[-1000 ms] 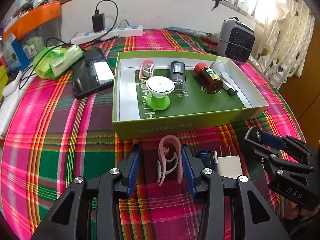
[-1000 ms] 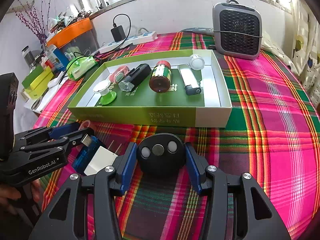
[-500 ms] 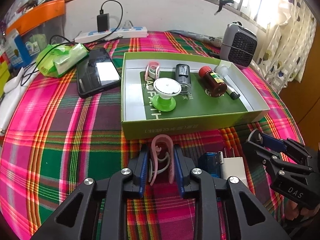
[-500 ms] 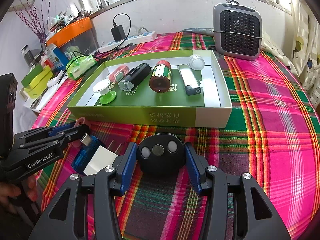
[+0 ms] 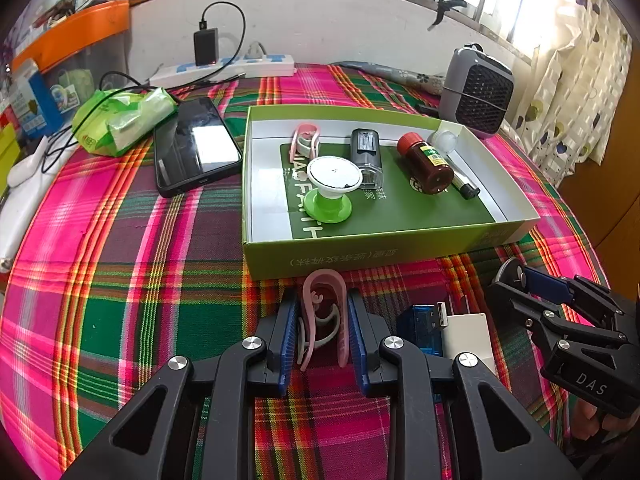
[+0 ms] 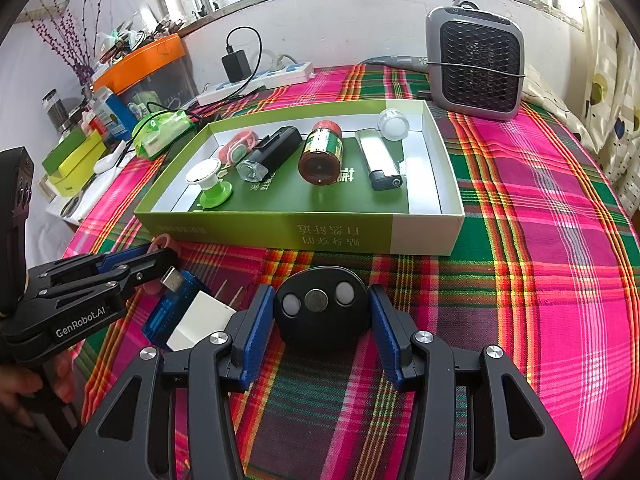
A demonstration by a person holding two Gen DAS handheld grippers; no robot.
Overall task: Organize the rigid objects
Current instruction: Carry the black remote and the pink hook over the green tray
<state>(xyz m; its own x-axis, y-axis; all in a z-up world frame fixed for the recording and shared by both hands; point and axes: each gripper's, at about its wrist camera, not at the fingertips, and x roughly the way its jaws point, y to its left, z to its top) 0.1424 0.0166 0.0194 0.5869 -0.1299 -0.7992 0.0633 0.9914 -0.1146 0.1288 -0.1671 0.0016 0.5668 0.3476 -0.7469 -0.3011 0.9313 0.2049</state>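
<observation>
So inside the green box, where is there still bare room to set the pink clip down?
Green box: the strip along its left wall is bare, left of the suction cup, and so is the front right floor, below the brown bottle and lighter. The back row is crowded. The left gripper holds the pink clip in front of the box.

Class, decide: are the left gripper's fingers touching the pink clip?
Touching. The left wrist view shows both blue pads pressed against the pink clip's sides.
</observation>
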